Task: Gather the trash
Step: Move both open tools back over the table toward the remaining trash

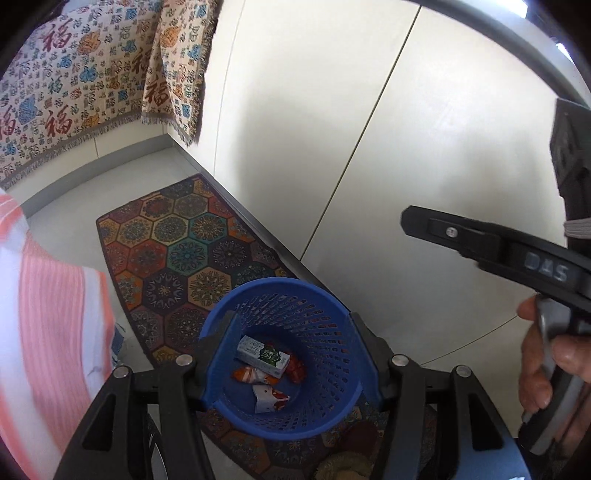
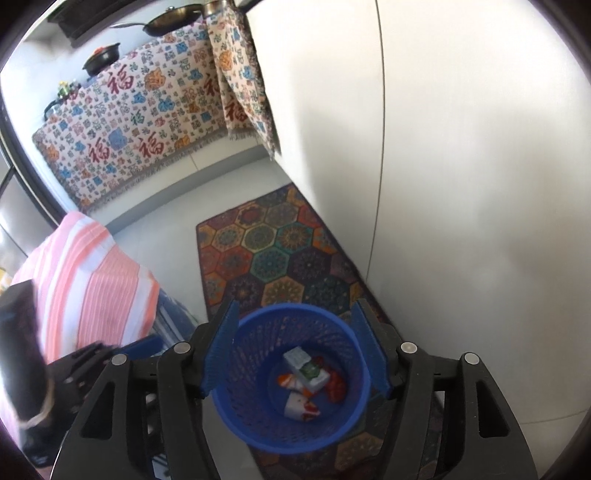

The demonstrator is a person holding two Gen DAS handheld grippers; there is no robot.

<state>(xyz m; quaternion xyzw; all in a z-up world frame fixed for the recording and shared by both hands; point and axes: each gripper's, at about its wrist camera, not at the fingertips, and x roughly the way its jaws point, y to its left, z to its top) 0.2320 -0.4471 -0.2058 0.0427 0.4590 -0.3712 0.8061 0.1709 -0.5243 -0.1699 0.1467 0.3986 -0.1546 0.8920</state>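
One blue basket (image 1: 295,295) holds one carton (image 1: 262,356) and three wrappers (image 1: 269,398), on one rug (image 1: 177,243).

Home kitchen — a frying pan (image 2: 173,19) and a black lidded pot (image 2: 101,58) sit on a tabletop draped with a patterned fringed cloth (image 2: 140,122). Plain white cabinet panels (image 2: 461,166) run down to a pale tiled floor (image 2: 177,210). A hexagon-pattern runner rug (image 2: 273,254) lies along them, with a small blue waste basket (image 2: 255,417) on it — domestic, not commercial.
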